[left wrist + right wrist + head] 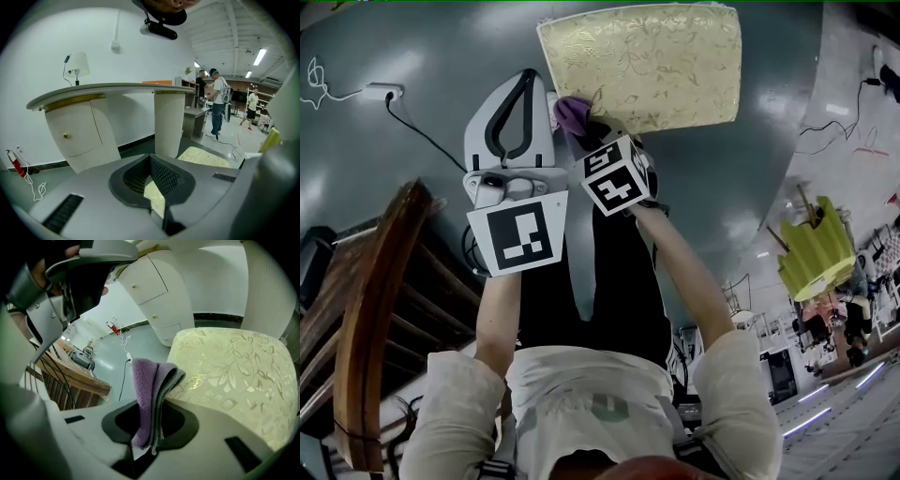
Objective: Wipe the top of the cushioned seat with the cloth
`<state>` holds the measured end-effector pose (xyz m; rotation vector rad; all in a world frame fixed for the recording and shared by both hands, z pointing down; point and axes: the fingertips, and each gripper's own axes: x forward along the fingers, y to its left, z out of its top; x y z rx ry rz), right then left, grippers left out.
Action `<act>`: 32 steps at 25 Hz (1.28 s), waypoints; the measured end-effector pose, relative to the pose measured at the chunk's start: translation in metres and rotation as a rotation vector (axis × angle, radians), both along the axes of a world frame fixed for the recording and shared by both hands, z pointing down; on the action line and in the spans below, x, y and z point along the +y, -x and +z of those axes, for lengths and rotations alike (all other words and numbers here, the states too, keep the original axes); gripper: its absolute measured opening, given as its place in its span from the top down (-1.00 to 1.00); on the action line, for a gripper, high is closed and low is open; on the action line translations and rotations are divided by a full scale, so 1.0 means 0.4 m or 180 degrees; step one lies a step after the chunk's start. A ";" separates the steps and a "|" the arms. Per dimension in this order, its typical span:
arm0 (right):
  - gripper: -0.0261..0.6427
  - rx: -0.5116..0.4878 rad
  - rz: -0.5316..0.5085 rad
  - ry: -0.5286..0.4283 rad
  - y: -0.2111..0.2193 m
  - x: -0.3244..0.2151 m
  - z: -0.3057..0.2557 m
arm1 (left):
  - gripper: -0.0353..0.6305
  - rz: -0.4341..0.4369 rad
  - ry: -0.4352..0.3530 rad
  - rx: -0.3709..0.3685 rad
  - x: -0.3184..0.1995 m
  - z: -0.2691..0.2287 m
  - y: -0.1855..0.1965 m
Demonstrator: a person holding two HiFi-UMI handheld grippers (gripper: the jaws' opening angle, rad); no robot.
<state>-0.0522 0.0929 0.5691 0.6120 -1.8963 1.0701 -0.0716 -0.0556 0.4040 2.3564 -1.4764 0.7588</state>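
Note:
The cushioned seat (642,66) has a gold floral top and lies at the top of the head view. My right gripper (581,127) is shut on a folded purple cloth (572,112) at the seat's near left corner. In the right gripper view the cloth (147,380) stands up from my right gripper (152,401) beside the seat's (229,366) left edge; I cannot tell whether it touches. My left gripper (528,80) hovers just left of that corner, shut and holding nothing. Beyond my left gripper (151,161) a strip of the seat (206,157) shows.
A wooden chair (375,319) stands at the left by my body. A power strip with a cable (382,91) lies on the grey floor. A white counter with a ribbed pedestal (168,122) and a cabinet (79,131) stands behind the seat. People (218,103) stand far off.

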 end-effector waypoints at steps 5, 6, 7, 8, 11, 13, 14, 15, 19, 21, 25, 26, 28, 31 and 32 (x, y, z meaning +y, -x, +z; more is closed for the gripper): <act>0.66 0.0024 -0.0032 -0.0041 -0.061 -0.001 -0.010 | 0.88 0.0053 0.0010 -0.0030 -0.003 0.001 -0.025; 0.66 0.0056 -0.0014 -0.0056 -0.083 -0.003 -0.011 | 0.88 0.0057 0.0005 -0.0030 -0.004 0.001 -0.028; 0.66 0.0095 0.0015 -0.0071 -0.108 -0.007 -0.012 | 0.88 0.0064 -0.0004 -0.0032 -0.004 0.000 -0.032; 0.66 0.0137 0.0048 -0.0084 -0.134 -0.011 -0.012 | 0.88 0.0071 -0.0013 -0.0035 -0.004 -0.001 -0.036; 0.66 0.0286 0.0152 -0.0120 -0.222 -0.028 -0.014 | 0.88 0.0087 -0.0024 -0.0019 -0.002 -0.004 -0.058; 0.66 0.0417 0.0238 -0.0155 -0.296 -0.041 -0.013 | 0.88 0.0122 -0.0018 -0.0007 0.002 -0.006 -0.082; 0.66 0.0493 0.0281 -0.0180 -0.335 -0.047 -0.013 | 0.88 0.0147 -0.0012 -0.0008 0.005 -0.006 -0.094; 0.66 0.0580 0.0316 -0.0212 -0.374 -0.053 -0.012 | 0.88 0.0174 -0.0008 -0.0012 0.008 -0.006 -0.105; 0.66 0.0955 0.0409 -0.0332 -0.533 -0.074 -0.010 | 0.88 0.0262 -0.0015 -0.0022 0.007 -0.006 -0.141; 0.66 0.1105 0.0431 -0.0368 -0.601 -0.085 -0.010 | 0.88 0.0269 -0.0027 -0.0016 0.004 -0.008 -0.154; 0.66 0.1330 0.0467 -0.0404 -0.699 -0.101 -0.013 | 0.88 0.0339 -0.0046 -0.0031 0.004 -0.012 -0.184; 0.66 0.1374 0.0468 -0.0404 -0.718 -0.105 -0.013 | 0.88 0.0356 -0.0041 -0.0034 0.005 -0.012 -0.191; 0.66 0.1458 0.0434 -0.0404 -0.745 -0.111 -0.011 | 0.88 0.0394 -0.0034 -0.0050 0.006 -0.011 -0.206; 0.66 0.1587 0.0416 -0.0410 -0.777 -0.116 -0.006 | 0.88 0.0453 -0.0032 -0.0068 0.006 -0.008 -0.229; 0.66 0.1606 0.0440 -0.0409 -0.782 -0.116 -0.004 | 0.88 0.0455 -0.0032 -0.0054 0.005 -0.008 -0.236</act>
